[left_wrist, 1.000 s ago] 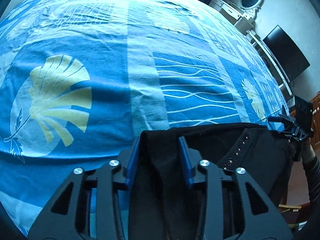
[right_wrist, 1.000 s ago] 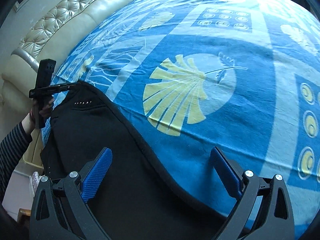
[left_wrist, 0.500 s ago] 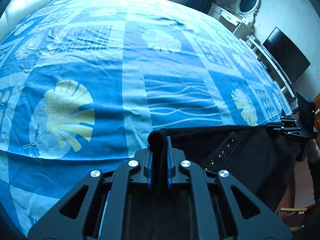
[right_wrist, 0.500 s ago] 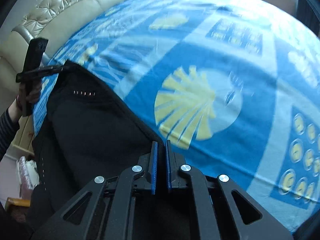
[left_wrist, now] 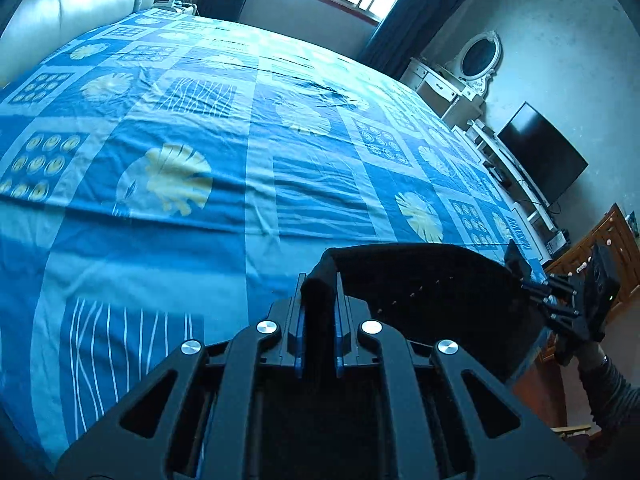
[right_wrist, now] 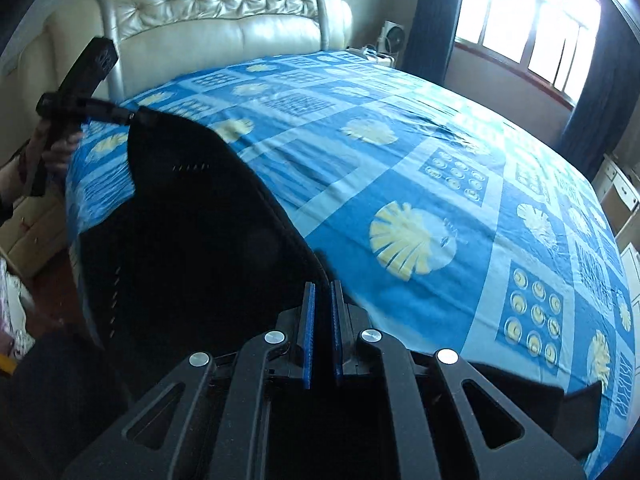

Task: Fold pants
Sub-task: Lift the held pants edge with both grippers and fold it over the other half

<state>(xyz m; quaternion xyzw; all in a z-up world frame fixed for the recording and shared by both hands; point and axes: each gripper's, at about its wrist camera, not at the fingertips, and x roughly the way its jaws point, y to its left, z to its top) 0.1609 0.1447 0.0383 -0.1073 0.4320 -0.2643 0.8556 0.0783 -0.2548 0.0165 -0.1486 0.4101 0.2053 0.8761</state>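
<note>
Two grippers pinch black pants (left_wrist: 432, 280) above blue bedsheet (left_wrist: 160, 240).

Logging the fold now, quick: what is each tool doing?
Left tool: closed on the pants.
Right tool: closed on the pants.

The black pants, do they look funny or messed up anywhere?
Nothing looks damaged. The black fabric pants hang stretched between the left gripper and the right gripper, both with jaws shut on the top edge. The blue leaf-patterned bedsheet has a few wrinkles near the middle, nothing more.
</note>
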